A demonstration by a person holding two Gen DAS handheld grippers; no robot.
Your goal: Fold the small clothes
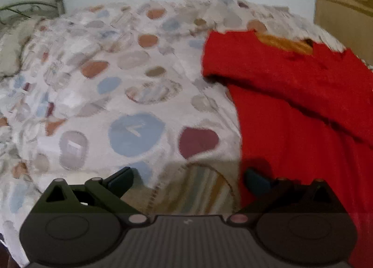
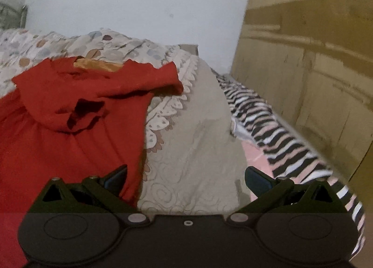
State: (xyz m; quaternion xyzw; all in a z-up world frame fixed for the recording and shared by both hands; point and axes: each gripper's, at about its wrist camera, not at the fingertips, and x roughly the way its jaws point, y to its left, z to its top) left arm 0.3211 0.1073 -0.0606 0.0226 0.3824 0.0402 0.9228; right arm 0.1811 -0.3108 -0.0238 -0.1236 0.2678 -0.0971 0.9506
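Fingers [image 1: 121, 179] apart (both grippers); one red garment [image 2: 70, 133], one striped cloth [image 2: 279, 137].

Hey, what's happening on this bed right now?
A person is folding small clothes with handheld tongs. A red garment lies on the patterned bedspread, both sleeves already folded across its front. The left tongs and right tongs are both open and hold nothing. A striped garment waits at the bed's edge.

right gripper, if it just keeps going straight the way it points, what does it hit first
Most likely the beige bedcover: the open right gripper aims down at bare cover, between the red garment and the striped cloth. Depth is unclear.
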